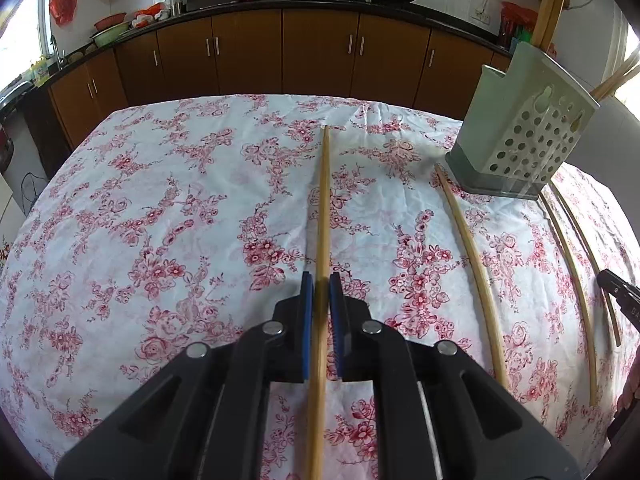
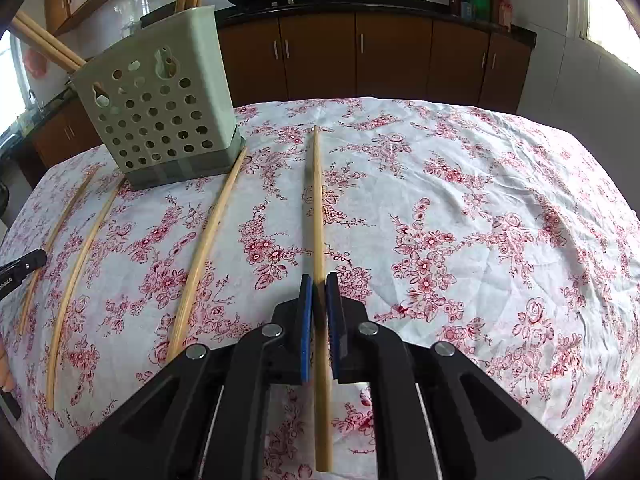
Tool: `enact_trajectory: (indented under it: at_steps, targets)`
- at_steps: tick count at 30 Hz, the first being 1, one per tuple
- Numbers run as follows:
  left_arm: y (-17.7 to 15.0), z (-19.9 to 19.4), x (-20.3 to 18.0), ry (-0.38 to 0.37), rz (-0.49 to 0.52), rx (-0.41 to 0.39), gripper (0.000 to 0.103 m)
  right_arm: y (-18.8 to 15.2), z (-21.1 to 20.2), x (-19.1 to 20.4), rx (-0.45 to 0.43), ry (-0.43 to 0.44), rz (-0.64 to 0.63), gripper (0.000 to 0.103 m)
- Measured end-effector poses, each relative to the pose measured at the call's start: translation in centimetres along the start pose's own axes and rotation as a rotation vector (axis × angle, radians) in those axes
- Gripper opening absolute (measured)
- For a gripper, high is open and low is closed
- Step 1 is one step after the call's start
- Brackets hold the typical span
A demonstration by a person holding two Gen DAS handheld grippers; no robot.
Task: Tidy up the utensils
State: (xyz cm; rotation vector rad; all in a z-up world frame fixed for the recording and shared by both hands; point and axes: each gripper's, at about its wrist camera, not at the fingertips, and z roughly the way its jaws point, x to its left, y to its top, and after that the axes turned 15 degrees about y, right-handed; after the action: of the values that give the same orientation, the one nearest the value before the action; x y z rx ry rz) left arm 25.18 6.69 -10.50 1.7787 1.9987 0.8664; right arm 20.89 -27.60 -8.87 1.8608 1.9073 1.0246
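Note:
Several wooden chopsticks lie on the floral tablecloth. In the left wrist view my left gripper (image 1: 321,280) straddles one chopstick (image 1: 324,208), its blue pads close on either side of it; the gap is narrow. In the right wrist view my right gripper (image 2: 319,280) likewise has its pads closed around another chopstick (image 2: 317,200). A pale green perforated utensil holder (image 1: 524,128) stands on the cloth, far right in the left view and far left in the right wrist view (image 2: 160,108), with chopsticks standing in it. More chopsticks (image 2: 204,248) lie beside it.
Brown kitchen cabinets (image 1: 280,52) with a dark counter, woks and bowls run behind the table. The other gripper's tip shows at the edge of each view, at the right (image 1: 620,292) and at the left (image 2: 20,266). The table edge curves away on all sides.

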Motion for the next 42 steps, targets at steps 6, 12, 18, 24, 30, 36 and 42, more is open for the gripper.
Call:
enact_trajectory:
  at_steps: [6, 12, 18, 24, 30, 36, 42]
  targets:
    - [-0.17, 0.11, 0.74, -0.016, -0.014, 0.003, 0.012, 0.18, 0.21, -0.5, -0.005, 0.016, 0.024, 0.008]
    - [-0.23, 0.06, 1.08, -0.024, -0.023, 0.006, 0.012, 0.23, 0.2, -0.47, -0.004, 0.013, 0.022, 0.008]
    - [-0.21, 0.01, 1.02, -0.026, -0.026, 0.007, 0.012, 0.18, 0.21, -0.52, -0.004, 0.015, 0.024, 0.008]
    - [-0.18, 0.02, 1.1, -0.026, -0.026, 0.007, 0.012, 0.17, 0.2, -0.5, -0.004, 0.015, 0.024, 0.008]
    - [-0.19, 0.01, 1.09, -0.027, -0.028, 0.008, 0.012, 0.16, 0.19, -0.5, -0.004, 0.015, 0.024, 0.008]
    - [-0.17, 0.03, 1.09, -0.026, -0.027, 0.008, 0.012, 0.16, 0.17, -0.5, -0.004, 0.015, 0.026, 0.009]
    - [-0.18, 0.03, 1.1, -0.025, -0.027, 0.008, 0.012, 0.16, 0.17, -0.54, -0.004, 0.014, 0.025, 0.008]
